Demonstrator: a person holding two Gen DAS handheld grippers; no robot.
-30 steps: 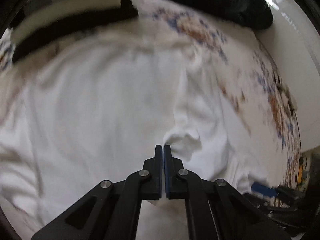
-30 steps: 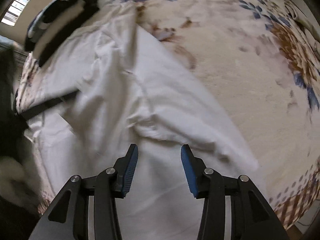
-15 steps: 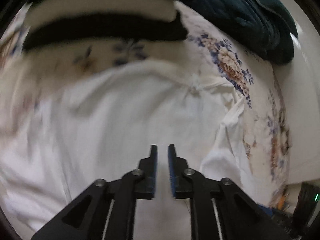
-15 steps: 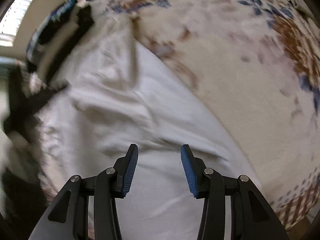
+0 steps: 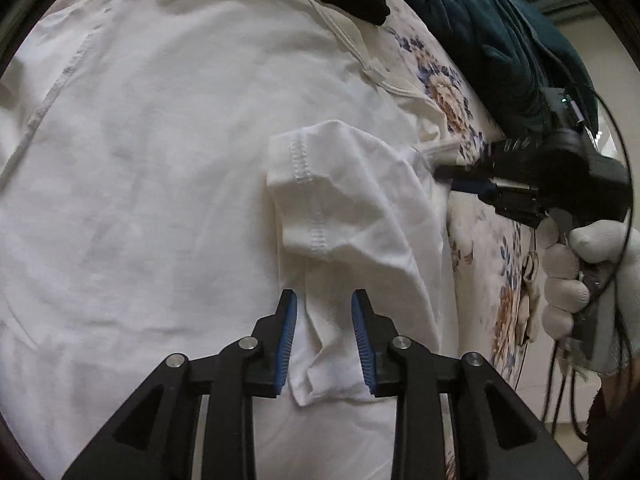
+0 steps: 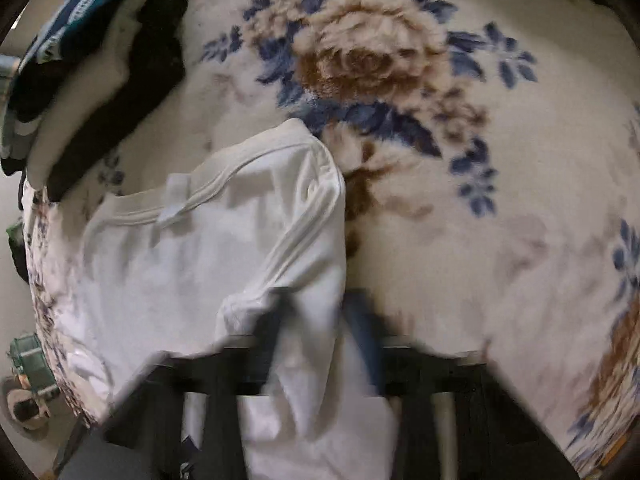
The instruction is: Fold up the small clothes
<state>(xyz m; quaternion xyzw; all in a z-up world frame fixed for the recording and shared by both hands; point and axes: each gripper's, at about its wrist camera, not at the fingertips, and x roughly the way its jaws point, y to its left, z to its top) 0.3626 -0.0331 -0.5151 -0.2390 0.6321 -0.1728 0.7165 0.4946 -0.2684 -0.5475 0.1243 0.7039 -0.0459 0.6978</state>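
A white T-shirt (image 5: 160, 160) lies spread on the floral blanket (image 6: 380, 60). One sleeve (image 5: 340, 200) is turned over onto its body. My left gripper (image 5: 324, 298) hovers over the near end of that sleeve. Its jaws are opening, and the cloth lies loose below and between them, not pinched. My right gripper (image 5: 442, 172), held by a white-gloved hand (image 5: 592, 248), is at the shirt's right shoulder edge. In the blurred right wrist view my right gripper (image 6: 316, 308) is shut on a fold of the T-shirt (image 6: 180, 264) beside the collar (image 6: 208, 196).
A dark teal garment (image 5: 500, 40) is heaped at the far right of the blanket. Folded black and white clothes (image 6: 100, 92) are stacked beyond the collar. Cables trail from the right hand. The blanket's edge drops to the floor at the left (image 6: 24, 380).
My left gripper went from shut to partly open and let the sleeve go, folded over the shirt. The right gripper swept along the shirt to the shoulder by the collar and shut on the cloth.
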